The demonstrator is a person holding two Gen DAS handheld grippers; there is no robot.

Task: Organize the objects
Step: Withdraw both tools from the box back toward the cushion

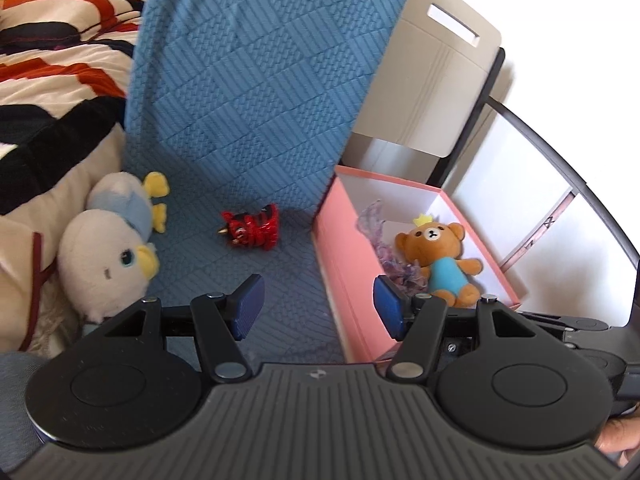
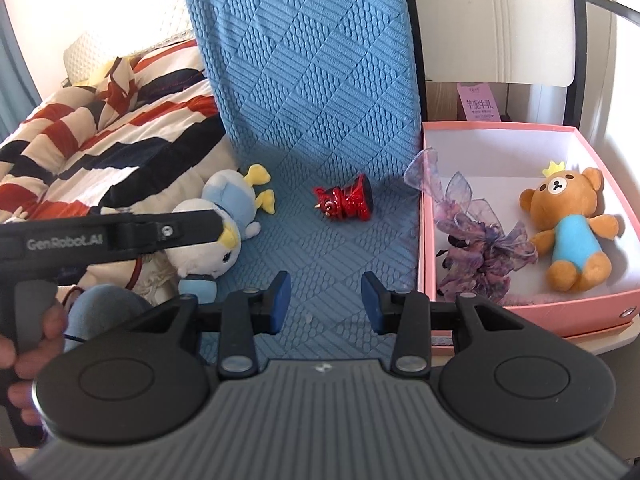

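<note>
Both cameras ride low behind their grippers, tilted down at the blue-covered seat (image 1: 280, 280) from close in. The left one sits further left – nearest the white plush bird (image 1: 108, 256), seeing the pink box (image 1: 340, 256) obliquely. The right one looks straighter into that box. Both share the red figurine (image 2: 344, 200) and the bear (image 2: 572, 228).

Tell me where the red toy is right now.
The red toy lies on the blue cover, mid-frame in both wrist views, between the white plush and the pink box.

Pink box (image 2: 520, 312), blue textured cover (image 2: 304, 80), red figurine (image 2: 344, 200), brown bear (image 2: 568, 224)
</note>
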